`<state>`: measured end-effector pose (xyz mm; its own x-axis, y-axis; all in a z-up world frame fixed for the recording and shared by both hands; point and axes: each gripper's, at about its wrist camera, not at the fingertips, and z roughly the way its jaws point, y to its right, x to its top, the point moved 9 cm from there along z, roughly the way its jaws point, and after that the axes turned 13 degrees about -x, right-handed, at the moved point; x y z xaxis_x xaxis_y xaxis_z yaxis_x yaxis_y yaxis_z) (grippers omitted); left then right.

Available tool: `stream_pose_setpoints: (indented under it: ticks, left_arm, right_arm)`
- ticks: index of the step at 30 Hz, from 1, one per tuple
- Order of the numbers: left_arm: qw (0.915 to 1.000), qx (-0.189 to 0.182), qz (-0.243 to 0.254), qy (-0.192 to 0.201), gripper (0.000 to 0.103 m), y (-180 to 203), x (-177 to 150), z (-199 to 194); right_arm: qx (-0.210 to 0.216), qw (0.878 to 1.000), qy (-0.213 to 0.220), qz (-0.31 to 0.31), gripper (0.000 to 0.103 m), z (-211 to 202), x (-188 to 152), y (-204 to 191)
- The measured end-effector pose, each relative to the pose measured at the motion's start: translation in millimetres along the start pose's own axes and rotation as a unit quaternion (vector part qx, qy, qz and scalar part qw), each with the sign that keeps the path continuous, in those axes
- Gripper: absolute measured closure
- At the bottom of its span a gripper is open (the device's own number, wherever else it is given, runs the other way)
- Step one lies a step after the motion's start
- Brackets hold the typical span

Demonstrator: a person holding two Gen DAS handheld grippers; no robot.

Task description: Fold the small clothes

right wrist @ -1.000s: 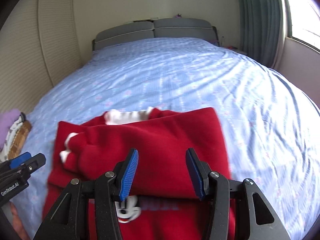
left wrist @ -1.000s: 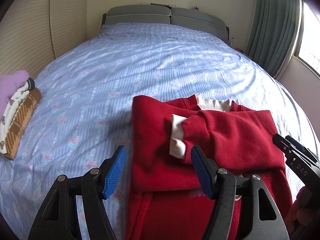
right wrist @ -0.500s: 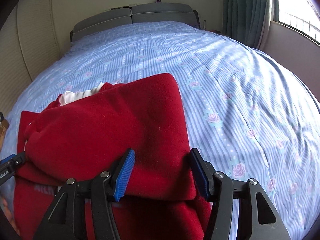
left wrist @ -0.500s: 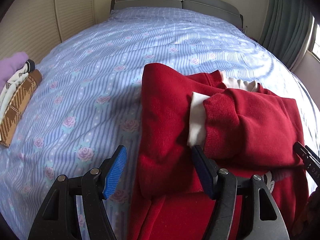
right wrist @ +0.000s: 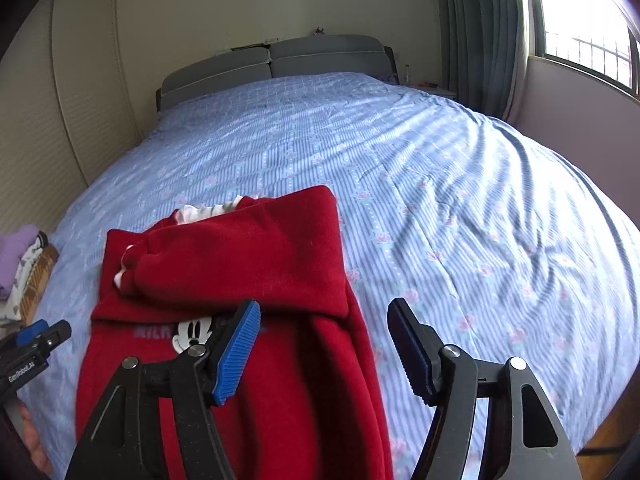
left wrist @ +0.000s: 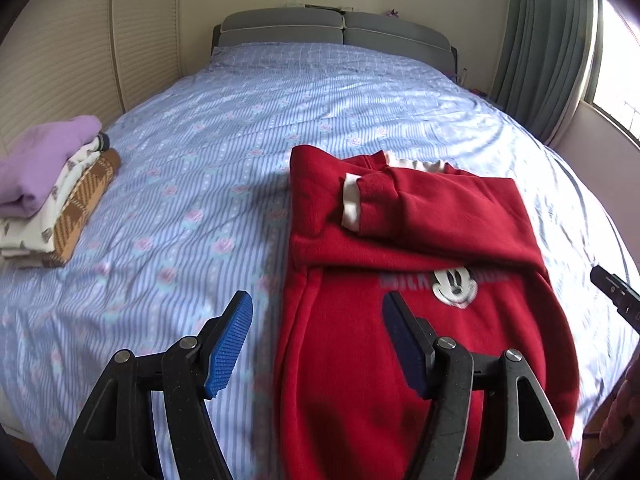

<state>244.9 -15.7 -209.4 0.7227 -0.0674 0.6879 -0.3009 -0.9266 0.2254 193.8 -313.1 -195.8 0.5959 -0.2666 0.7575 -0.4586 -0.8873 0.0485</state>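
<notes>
- left tongs (left wrist: 316,344) stand apart with nothing pinched; the left edge of the red top (left wrist: 400,248) lies below the gap, its right pad over the cloth, its left pad over the bed (left wrist: 224,128)
- right tongs (right wrist: 324,344) are opening, gripping nothing; the top's right edge lies under the gap, the left pad over red cloth, the right pad over the sheet
- the top lies on the bed ahead of and beneath both tongs; its upper part is folded down over the body, hiding the top of the cartoon mouse print (left wrist: 454,286); that print sits just beyond the left tongs' right pad
- a sleeve with a white cuff (left wrist: 352,204) lies across the fold, ahead of the left tongs
- white collar (right wrist: 208,212) shows at the far edge of the top, beyond the right tongs
- a stack of folded clothes (left wrist: 52,188), purple piece on top, lies on the bed far to the left of the left tongs, well apart from the top
- a grey headboard (left wrist: 336,32) stands at the far end; curtains (right wrist: 480,40) and a window (right wrist: 588,28) are up to the right
</notes>
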Motion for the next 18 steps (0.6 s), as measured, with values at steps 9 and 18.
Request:
stream_pose_setpoints:
  ticks: [9, 18]
  left_arm:
    - [1.0, 0.002, 0.003, 0.009, 0.036, 3, -52, -47]
    - [0.9999, 0.005, 0.002, -0.011, 0.036, -1, -106, -49]
  right_arm:
    - [-0.005, 1.0, -0.026, -0.008, 0.036, -42, -62, 32]
    - [-0.006, 0.998, -0.063, -0.017, 0.036, -49, -121, 42]
